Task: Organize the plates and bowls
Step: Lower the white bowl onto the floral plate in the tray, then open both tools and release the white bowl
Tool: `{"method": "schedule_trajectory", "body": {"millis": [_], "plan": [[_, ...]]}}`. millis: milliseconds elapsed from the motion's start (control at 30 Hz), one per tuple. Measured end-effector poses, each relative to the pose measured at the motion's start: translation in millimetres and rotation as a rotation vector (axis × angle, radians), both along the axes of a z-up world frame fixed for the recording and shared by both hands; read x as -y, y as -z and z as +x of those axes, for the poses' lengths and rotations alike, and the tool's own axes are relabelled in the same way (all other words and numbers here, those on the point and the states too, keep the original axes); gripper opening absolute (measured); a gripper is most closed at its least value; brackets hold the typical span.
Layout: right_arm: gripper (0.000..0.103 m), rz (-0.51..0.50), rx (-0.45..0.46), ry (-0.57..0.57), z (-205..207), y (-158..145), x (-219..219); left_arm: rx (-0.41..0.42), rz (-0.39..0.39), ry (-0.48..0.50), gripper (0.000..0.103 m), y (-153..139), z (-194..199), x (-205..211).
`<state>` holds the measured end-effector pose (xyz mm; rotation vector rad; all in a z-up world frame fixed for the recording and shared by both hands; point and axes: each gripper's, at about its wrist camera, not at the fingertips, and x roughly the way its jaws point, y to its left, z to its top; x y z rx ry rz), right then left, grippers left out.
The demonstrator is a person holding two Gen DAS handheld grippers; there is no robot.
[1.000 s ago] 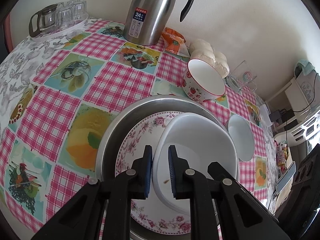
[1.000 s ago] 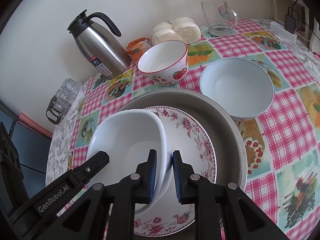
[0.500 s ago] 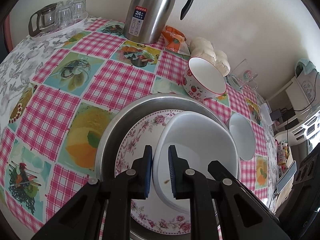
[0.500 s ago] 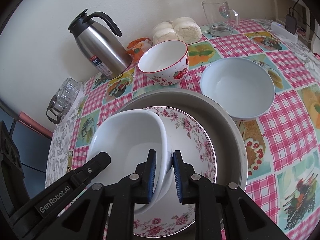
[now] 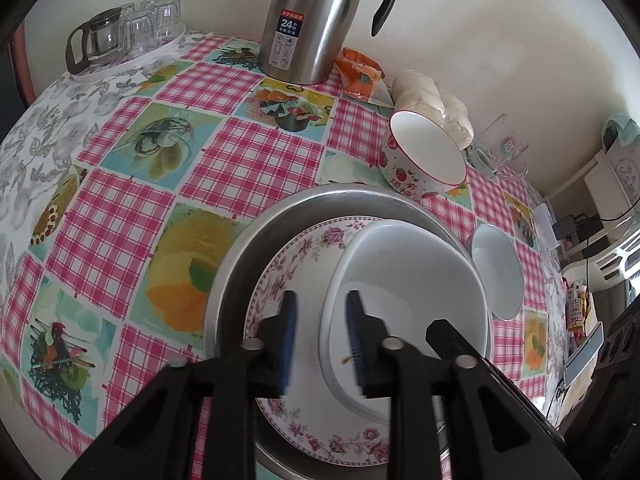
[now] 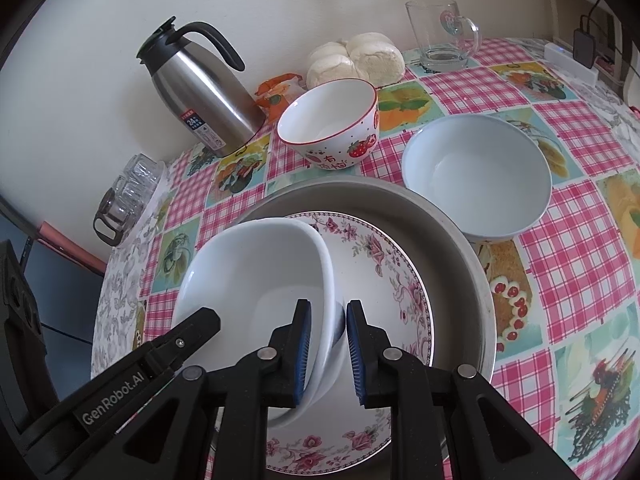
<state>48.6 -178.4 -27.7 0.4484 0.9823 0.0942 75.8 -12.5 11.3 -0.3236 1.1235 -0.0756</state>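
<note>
A white bowl sits tilted on a floral plate inside a metal basin. My left gripper has its jaws apart, straddling the bowl's near rim without pressing it. My right gripper straddles the opposite rim, jaws close to it with a gap on the right side. A strawberry bowl and a pale blue bowl stand on the tablecloth beyond the basin.
A steel thermos, an orange packet, buns, a glass mug and a tray of glasses line the wall side. The left gripper's arm crosses the right wrist view.
My left gripper has opened and let go of the white bowl's rim. My right gripper has loosened slightly. The bowl rests on the floral plate.
</note>
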Motion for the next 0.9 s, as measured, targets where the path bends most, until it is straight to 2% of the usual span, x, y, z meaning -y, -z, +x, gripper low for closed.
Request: {"method": "schedule_trajectory", "body": {"millis": [133,200,267,400,667,767,900], "plan": [[0.027,-0.018,-0.008,0.010,-1,-2,2,0.012,0.007,-0.008,0.041,-6,-1,-2],[0.028,-0.036,0.011,0.012,-2,-8,3,0.020,0.010,-0.007,0.047,-10,-2,-2],[0.039,-0.050,0.029,0.019,-4,-15,4,0.026,0.017,-0.010,0.054,-15,-3,-2],[0.045,-0.085,0.061,0.039,-6,-27,8,0.046,0.024,-0.027,0.061,-26,-6,-5],[0.067,-0.155,0.116,0.053,-13,-50,8,0.081,0.060,-0.067,0.077,-43,-10,-13],[0.072,-0.192,0.118,0.044,-15,-56,4,0.085,0.085,-0.079,0.086,-45,-12,-16],[0.078,-0.222,0.118,0.028,-17,-60,0,0.096,0.115,-0.119,0.087,-46,-13,-23]]}}
